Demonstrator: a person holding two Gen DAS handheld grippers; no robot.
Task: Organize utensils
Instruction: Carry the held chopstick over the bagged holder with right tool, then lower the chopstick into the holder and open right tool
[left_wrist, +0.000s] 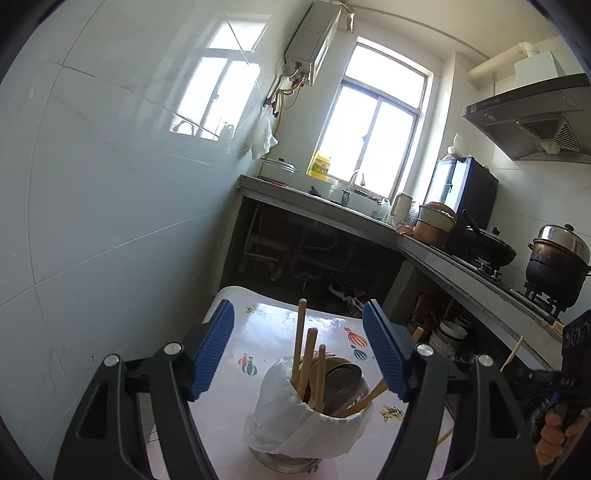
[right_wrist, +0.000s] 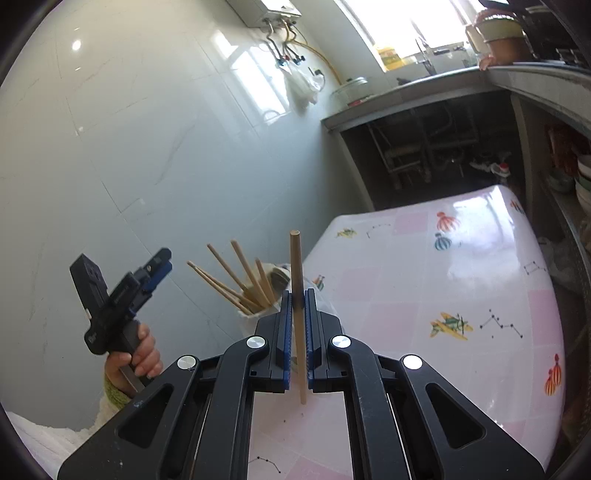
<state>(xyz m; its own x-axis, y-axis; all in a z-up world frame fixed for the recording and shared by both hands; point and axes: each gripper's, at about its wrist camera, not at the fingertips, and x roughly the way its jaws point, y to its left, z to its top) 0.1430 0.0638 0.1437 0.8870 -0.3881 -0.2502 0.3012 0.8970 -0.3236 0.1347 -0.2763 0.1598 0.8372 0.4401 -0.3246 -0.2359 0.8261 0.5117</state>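
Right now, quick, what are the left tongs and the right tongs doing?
Left tongs: open, holding nothing; the chopstick holder sits ahead between its fingers, untouched.
Right tongs: closed on one upright chopstick.

Wall (right_wrist: 110, 147) close beside utensil holder (left_wrist: 310, 417)

a narrow kitchen with glossy pale tiled walls (left_wrist: 110, 206) that mirror the bright window (left_wrist: 373, 122) at the far end; a white water heater (left_wrist: 314, 40) hangs just left of it. a grey stone counter (left_wrist: 332, 210) runs under the window and turns along the right wall, open beneath with pipes showing, and a steel range hood (left_wrist: 532, 118) juts out over the stove (left_wrist: 491, 271) there. daylight glares off the table's pink checked cloth (right_wrist: 443, 280) printed with balloons and planes.
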